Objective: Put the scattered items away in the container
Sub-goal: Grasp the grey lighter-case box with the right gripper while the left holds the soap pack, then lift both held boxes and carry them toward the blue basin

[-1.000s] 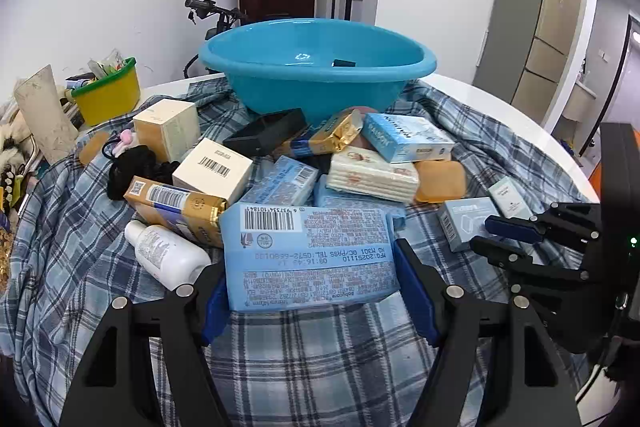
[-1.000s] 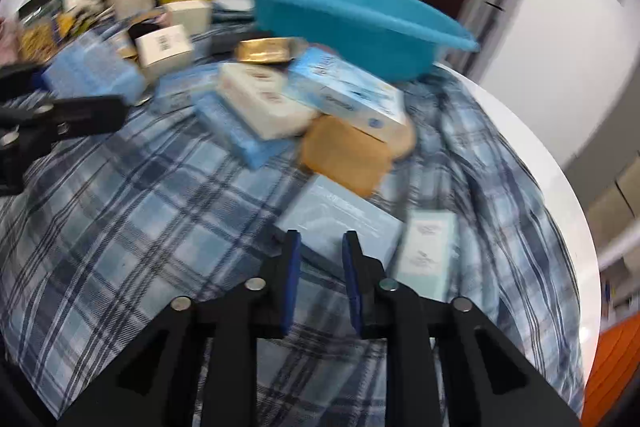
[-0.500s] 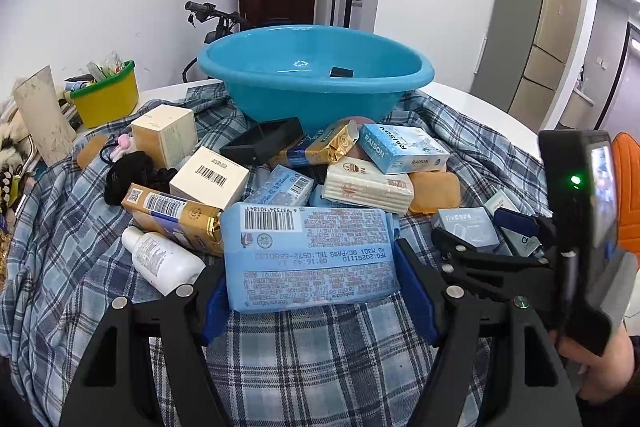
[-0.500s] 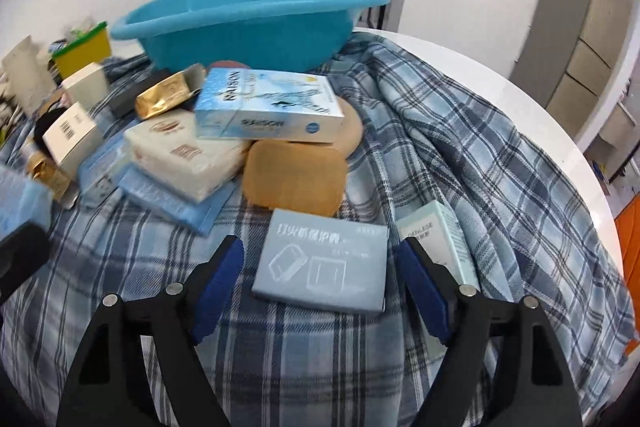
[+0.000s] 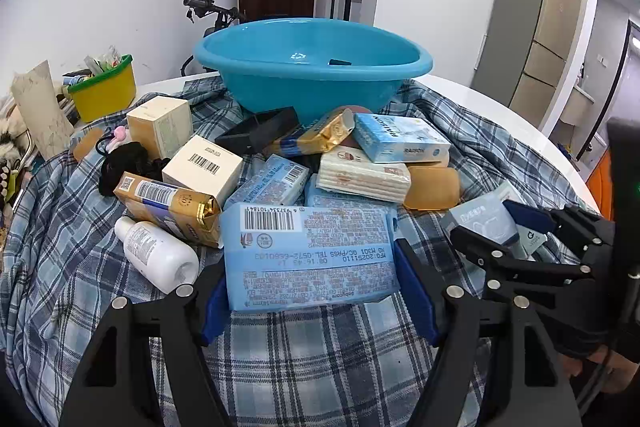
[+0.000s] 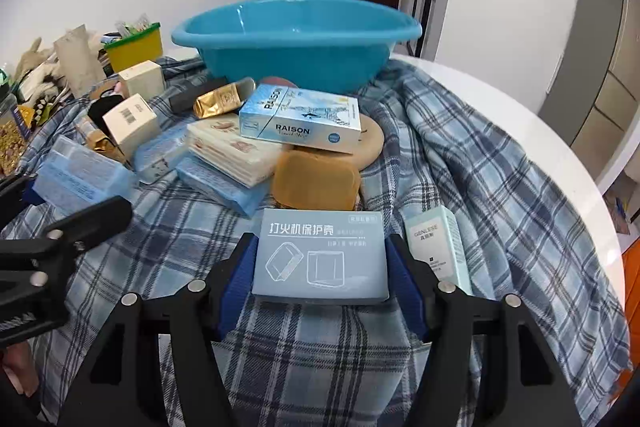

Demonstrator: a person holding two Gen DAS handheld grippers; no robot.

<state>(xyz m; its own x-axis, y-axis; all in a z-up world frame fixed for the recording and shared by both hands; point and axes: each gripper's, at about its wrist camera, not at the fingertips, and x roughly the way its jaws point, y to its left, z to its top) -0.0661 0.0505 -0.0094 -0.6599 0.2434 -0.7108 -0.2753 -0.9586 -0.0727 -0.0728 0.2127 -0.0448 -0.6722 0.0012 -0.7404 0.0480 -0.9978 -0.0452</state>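
Left view: one left gripper (image 5: 312, 291) pinches one blue pack (image 5: 310, 257), like before; one blue tub (image 5: 312, 61) behind.
Right view: one right gripper (image 6: 320, 273), wider before, now pinches one grey box (image 6: 320, 255).

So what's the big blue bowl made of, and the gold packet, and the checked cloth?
The blue basin looks like smooth molded plastic: one glossy piece with a rolled rim and light glare. The gold packet seems to be metallic foil wrap, shiny and crinkled at its folded end. The plaid cloth looks like soft woven fabric, matte, lying in folds and wrinkles.
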